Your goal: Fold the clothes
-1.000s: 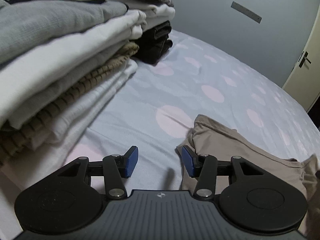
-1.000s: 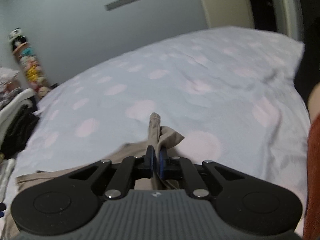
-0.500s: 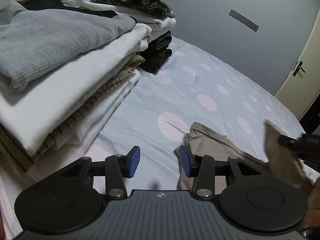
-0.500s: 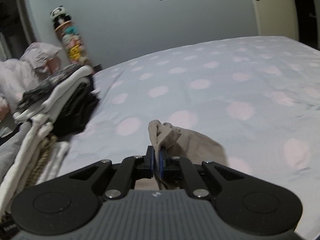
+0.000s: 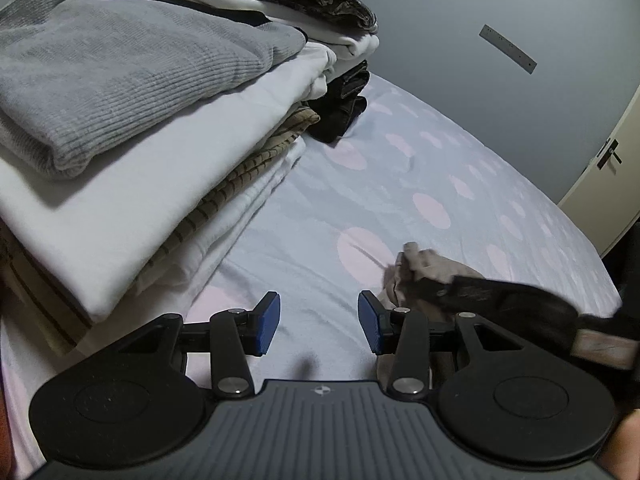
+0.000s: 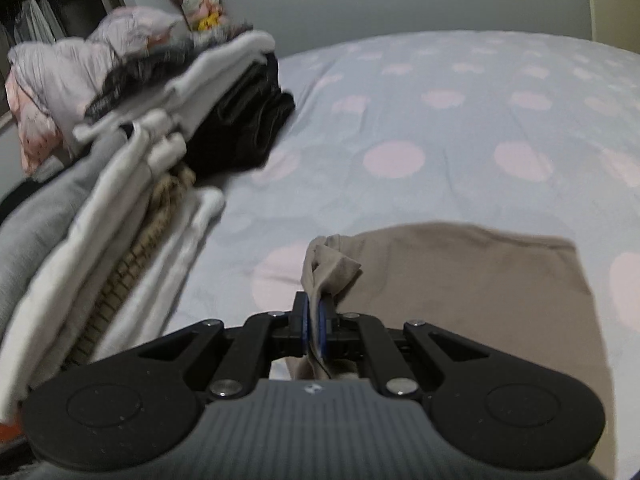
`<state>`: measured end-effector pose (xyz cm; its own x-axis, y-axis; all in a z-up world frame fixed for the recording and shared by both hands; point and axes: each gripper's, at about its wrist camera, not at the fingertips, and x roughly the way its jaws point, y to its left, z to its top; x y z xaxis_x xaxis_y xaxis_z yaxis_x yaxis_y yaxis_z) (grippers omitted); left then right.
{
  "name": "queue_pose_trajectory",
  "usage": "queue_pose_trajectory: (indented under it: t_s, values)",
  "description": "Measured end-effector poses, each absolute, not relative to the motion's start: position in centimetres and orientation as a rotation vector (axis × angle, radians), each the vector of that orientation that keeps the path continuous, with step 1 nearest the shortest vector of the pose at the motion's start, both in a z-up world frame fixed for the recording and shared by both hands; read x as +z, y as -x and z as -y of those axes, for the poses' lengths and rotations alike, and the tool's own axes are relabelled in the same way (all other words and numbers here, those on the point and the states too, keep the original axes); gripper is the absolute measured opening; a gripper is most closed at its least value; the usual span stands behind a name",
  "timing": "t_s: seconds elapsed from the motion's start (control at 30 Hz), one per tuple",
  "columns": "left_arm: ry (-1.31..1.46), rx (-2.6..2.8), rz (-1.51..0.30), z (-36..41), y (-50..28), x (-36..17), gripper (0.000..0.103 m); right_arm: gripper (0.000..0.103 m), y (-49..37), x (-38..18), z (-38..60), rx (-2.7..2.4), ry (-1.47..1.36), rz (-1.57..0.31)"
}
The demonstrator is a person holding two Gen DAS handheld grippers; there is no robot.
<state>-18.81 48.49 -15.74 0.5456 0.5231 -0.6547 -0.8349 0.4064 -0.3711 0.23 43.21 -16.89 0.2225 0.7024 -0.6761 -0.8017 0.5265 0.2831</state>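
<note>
Left view only: the left gripper (image 5: 318, 322) is hanging over bare bedsheet (image 5: 400, 184) with its blue fingers spread and nothing between them. The right gripper (image 5: 404, 270) is poking in from the right side.
Right view only: the right gripper (image 6: 316, 330) is squeezing its fingers together on a bunched corner of the tan cloth (image 6: 472, 284).
Tan cloth: it is lying mostly flat on the near part of the bed, right of the folded pile (image 6: 100, 240).
Bed: the sheet is showing pale blue with pink dots.
Room: a grey wall (image 5: 480, 8) is standing behind the bed, with a cream door (image 5: 608, 176) at the right.
Count: two grippers, one tan cloth, maybe two folded stacks along the bed's left edge; the right view is blurry there.
</note>
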Motion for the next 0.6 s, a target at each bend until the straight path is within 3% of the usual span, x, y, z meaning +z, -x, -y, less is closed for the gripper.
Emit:
queue_pose_trajectory:
  t_s: [0.2,0.5,0.6]
  values:
    - [0.694,0.899,-0.522,-48.3,18.1,-15.9,0.049,0.011,-0.2,-17.8,-43.7,1.042,0.186,-0.890]
    - [0.626,0.844,-0.589,-45.6,17.8,-16.0,0.051,0.015,0.7,-13.5,-37.9,1.113,0.217,-0.793]
    - [0.615,0.817,-0.622,-44.2,17.7,-16.3,0.051,0.023,0.7,-12.5,-34.8,1.118,0.232,-0.762]
